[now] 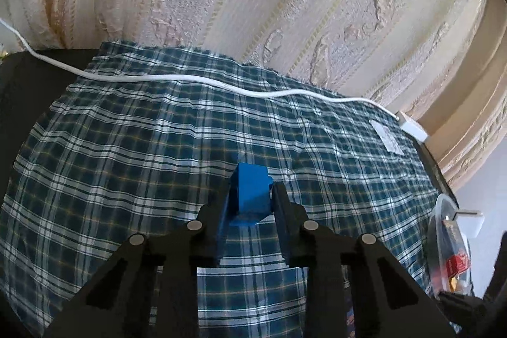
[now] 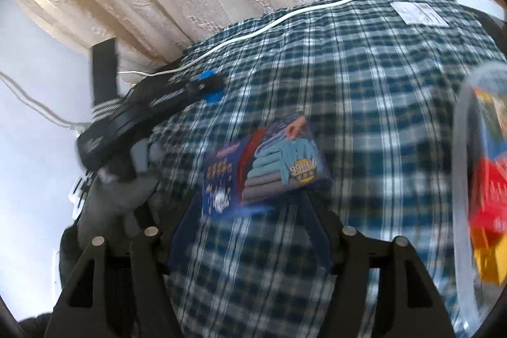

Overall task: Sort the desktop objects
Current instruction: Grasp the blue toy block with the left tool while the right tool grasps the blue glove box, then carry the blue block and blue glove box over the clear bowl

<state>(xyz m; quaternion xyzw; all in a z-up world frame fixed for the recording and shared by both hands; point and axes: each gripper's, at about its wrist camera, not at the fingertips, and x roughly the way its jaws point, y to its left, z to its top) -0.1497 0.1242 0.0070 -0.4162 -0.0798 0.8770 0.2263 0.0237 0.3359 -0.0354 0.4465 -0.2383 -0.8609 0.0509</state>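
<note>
Two grips working: left gripper (image 1: 248,198) jaws pinching a small, stiff blue block (image 1: 250,195) above the plaid bench (image 1: 126,148), right gripper (image 2: 250,211) clamping a light, slippery packet (image 2: 266,167) by its near edge.

Between my black left gripper (image 1: 250,201) fingers sits a bright blue block (image 1: 250,195); ahead spreads a teal, white and yellow plaid cloth (image 1: 142,148), crossed by a white cable (image 1: 190,79).
</note>
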